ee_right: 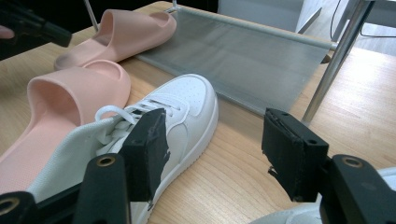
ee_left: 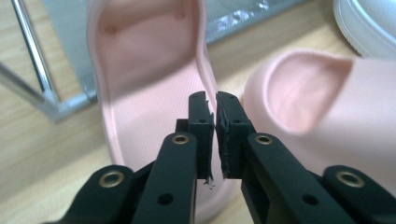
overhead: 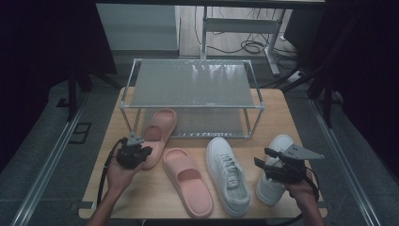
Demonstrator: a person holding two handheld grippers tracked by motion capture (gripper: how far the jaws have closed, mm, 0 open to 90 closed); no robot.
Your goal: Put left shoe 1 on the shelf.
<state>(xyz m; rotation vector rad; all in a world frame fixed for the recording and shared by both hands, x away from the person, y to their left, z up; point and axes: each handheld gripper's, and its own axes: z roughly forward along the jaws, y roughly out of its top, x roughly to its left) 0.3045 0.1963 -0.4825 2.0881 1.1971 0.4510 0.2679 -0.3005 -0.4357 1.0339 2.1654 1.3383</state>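
A pink slipper lies with its toe on the shoe rack's lower shelf. My left gripper is at its heel end. In the left gripper view the gripper has its pads pinched on the thin side rim of that slipper. The second pink slipper lies free beside it. My right gripper stands open with nothing between its jaws, above the table between two white sneakers. One sneaker is on its left and the other sneaker is under the hand.
The metal shoe rack with two mesh shelves stands at the back of the wooden table. Its legs and frame rise close to the slippers. Cables and desk legs lie on the floor behind.
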